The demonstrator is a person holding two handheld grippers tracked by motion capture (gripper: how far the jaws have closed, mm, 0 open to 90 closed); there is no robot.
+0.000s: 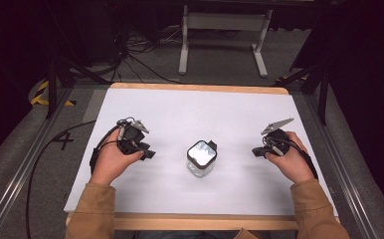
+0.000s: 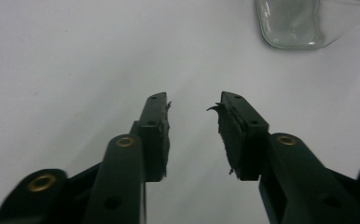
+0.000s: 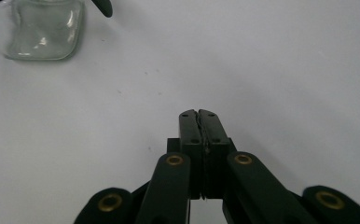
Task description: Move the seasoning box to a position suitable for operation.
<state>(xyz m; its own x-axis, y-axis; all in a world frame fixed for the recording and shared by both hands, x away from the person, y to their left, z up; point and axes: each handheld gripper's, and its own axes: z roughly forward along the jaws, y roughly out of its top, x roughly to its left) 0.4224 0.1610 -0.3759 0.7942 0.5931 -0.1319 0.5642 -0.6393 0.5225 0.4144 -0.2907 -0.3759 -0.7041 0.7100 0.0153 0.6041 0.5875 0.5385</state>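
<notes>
White tabletop (image 1: 230, 114) carries one square glass jar (image 1: 201, 158) with a black clasp, standing between the two grippers and apart from both; bare surface lies in each gap, nothing in the way. Left gripper (image 2: 193, 122): jaws released, empty, jar ahead and off to their right, well short of contact. Right gripper (image 3: 199, 122): jaws clenched together on nothing, jar ahead and far to their left.
</notes>
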